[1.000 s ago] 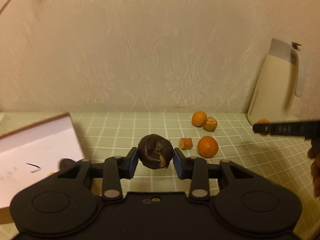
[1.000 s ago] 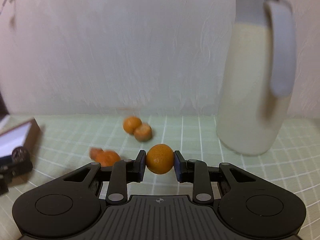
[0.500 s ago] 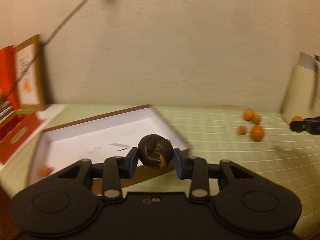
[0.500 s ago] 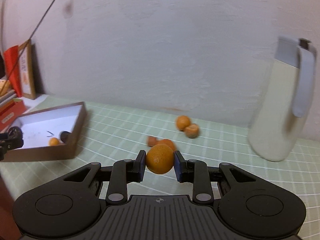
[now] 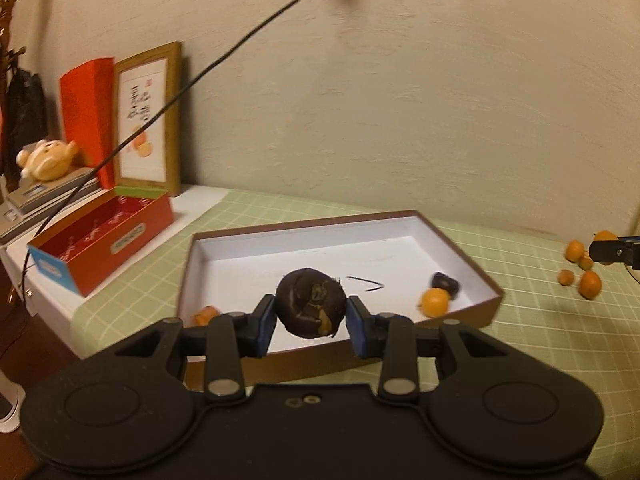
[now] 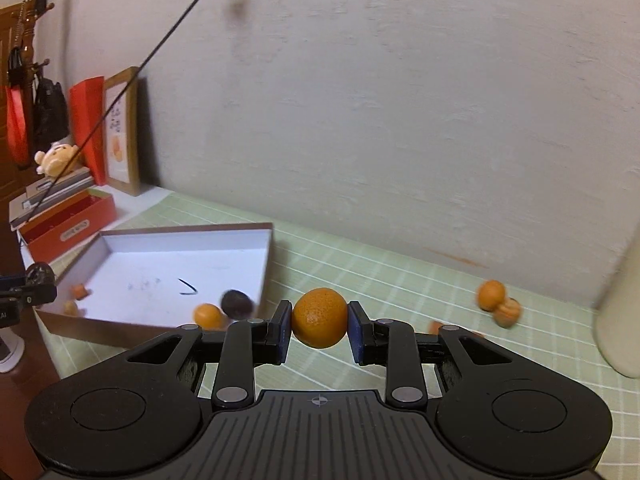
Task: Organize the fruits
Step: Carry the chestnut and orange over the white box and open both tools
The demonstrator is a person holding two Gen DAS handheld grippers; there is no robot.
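Left wrist view puts the brown box (image 5: 460,240) straight ahead of the left tongs (image 5: 311,318), whose blue pads are clamped on a dark, wrinkled fruit (image 5: 311,307). That fruit hangs over the box's near wall, with the white floor of the box just beyond it, so the drop looks to be a short push forward and down. Inside the box, toward its right corner, lie a small orange (image 5: 435,302) and another dark fruit (image 5: 443,282) touching it; a small orange piece (image 5: 206,314) sits at the near left corner.

Seen from the right wrist, the right tongs (image 6: 319,319) are clamped on a mandarin (image 6: 319,317), and the box lies ahead and to their left, its right wall nearest. These tongs are over the green checked counter (image 6: 400,280), clear of the box, so of the two hands the left is plainly the nearer. The box's long side runs left to right across the left tongs' line. More loose oranges (image 6: 491,295) lie on the counter to the right of the box, well apart from it.
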